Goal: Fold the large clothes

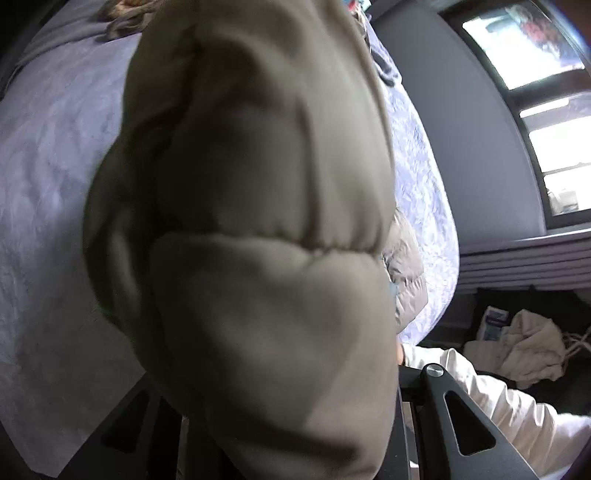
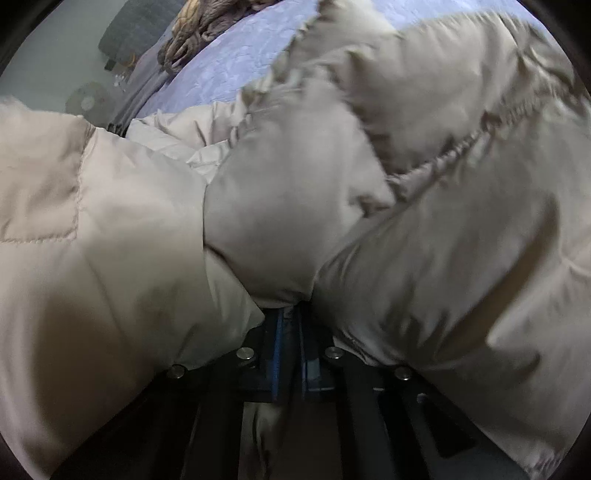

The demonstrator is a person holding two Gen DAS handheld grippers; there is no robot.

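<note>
A beige quilted puffer jacket (image 1: 258, 221) fills the left wrist view, hanging close in front of the camera above a bed with a lilac cover (image 1: 48, 184). My left gripper (image 1: 280, 435) is buried under the jacket; its fingertips are hidden, with fabric draped between the black arms. In the right wrist view the same jacket (image 2: 406, 184) bulges over my right gripper (image 2: 290, 332), whose blue pads are close together with jacket fabric pinched between them.
A brown knitted garment (image 2: 199, 33) lies at the far end of the bed (image 2: 236, 70). A dark wall and window (image 1: 554, 147) stand right of the bed. A white cloth pile (image 1: 524, 350) lies on the floor. A white-sleeved arm (image 1: 498, 406) is at lower right.
</note>
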